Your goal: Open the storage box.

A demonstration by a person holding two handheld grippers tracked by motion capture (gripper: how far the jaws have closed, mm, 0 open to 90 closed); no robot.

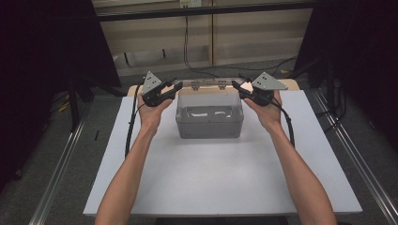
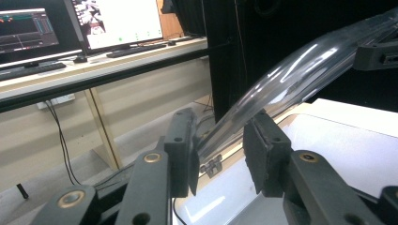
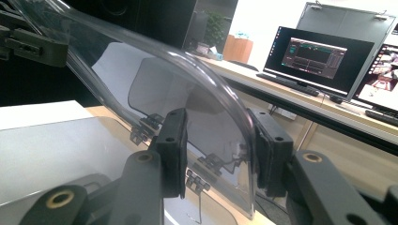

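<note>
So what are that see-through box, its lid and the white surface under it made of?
The box looks like clear rigid plastic: you see through its walls, with glossy reflections. The lid, raised between both hand-held grippers, seems the same glossy transparent plastic, curved at its edge. The table top looks like a matte white board, though its material is unclear.

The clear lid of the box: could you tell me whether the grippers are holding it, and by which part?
Both straddle the raised clear lid at its side edges: left gripper at one end, right gripper at the other; whether the pads press cannot be told.
</note>
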